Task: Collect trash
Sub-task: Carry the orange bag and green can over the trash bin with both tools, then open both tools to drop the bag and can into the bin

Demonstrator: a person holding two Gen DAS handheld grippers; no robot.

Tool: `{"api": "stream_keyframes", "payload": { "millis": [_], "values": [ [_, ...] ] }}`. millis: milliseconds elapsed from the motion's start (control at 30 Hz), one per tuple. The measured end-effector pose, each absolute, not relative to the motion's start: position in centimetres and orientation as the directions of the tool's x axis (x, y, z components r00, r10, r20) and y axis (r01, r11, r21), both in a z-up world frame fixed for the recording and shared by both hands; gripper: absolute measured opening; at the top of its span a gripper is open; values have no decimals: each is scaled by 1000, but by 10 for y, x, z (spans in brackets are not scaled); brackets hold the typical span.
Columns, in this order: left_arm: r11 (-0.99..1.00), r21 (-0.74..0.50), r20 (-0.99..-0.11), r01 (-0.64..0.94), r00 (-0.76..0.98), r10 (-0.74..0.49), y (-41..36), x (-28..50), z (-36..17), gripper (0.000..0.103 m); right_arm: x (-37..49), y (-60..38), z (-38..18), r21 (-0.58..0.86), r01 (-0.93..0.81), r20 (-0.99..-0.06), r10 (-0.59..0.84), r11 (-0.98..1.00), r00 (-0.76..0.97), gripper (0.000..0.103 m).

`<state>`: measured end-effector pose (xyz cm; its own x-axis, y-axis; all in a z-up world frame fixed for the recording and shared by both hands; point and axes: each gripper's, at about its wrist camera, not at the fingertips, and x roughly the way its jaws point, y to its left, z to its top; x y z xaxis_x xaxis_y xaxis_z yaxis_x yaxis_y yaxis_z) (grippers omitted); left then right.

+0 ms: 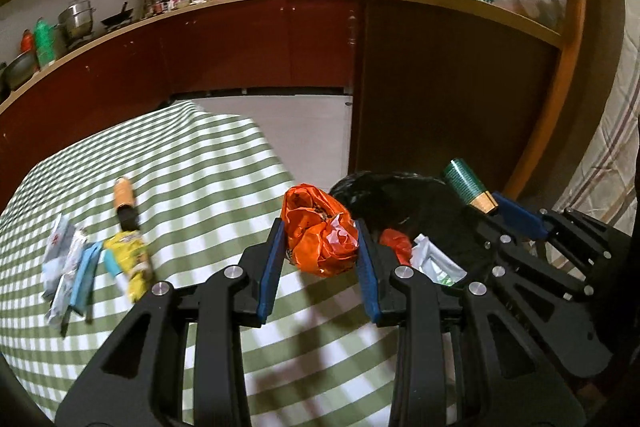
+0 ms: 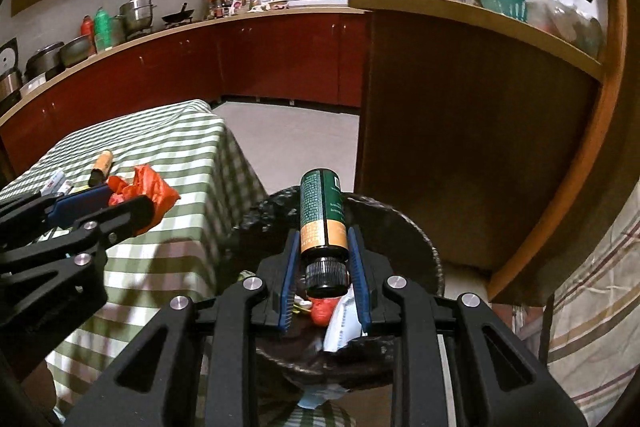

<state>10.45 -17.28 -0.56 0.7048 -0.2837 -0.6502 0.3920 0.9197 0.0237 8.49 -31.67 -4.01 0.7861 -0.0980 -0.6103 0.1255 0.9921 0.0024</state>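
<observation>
My left gripper [image 1: 320, 227] is shut on a crumpled orange plastic bag [image 1: 318, 233], held at the right edge of the green checked table [image 1: 208, 163]. My right gripper [image 2: 323, 239] is shut on a green bottle [image 2: 322, 211] with a tan band and black cap, hanging over the black-lined trash bin [image 2: 400, 227]. Inside the bin lie a red scrap [image 2: 322, 309] and a white pouch [image 2: 342, 319]. In the left wrist view the green bottle [image 1: 468, 185] and right gripper [image 1: 496, 207] hover over the bin [image 1: 384, 187]. On the table lie an orange tube [image 1: 124, 201], a yellow wrapper [image 1: 132, 259] and several pale packets [image 1: 68, 267].
A dark wooden counter side [image 2: 460, 131] rises just behind the bin, with a curved wood edge [image 2: 560, 227] to the right. Red kitchen cabinets [image 1: 240, 51] run along the back. Grey floor [image 2: 292, 139] lies between table and cabinets. A striped cloth [image 2: 592, 299] hangs at far right.
</observation>
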Motion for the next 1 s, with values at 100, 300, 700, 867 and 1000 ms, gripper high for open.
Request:
{"api": "stream_keyframes", "payload": {
  "millis": [100,300,700,867,1000],
  "values": [
    [916,29,-655,400,700,-284,-186,112,-10,33,87,-324,-44,7,134,-612,-102,991,784,25],
    [913,45,-666,405,694,-275,-204,121,-17,33,94,-338,-50,21,148,-617,-104,989,780,25],
    [924,65,-699,378,678,-228,-221,142,-30,33,111,-356,-63,43,174,-627,-109,984,772,25],
    [929,71,-714,363,669,-207,-230,148,-32,34,117,-363,-69,55,188,-634,-111,981,766,25],
    [929,79,-724,360,661,-195,-232,151,-34,34,121,-368,-73,60,191,-641,-109,980,760,25]
  ]
}}
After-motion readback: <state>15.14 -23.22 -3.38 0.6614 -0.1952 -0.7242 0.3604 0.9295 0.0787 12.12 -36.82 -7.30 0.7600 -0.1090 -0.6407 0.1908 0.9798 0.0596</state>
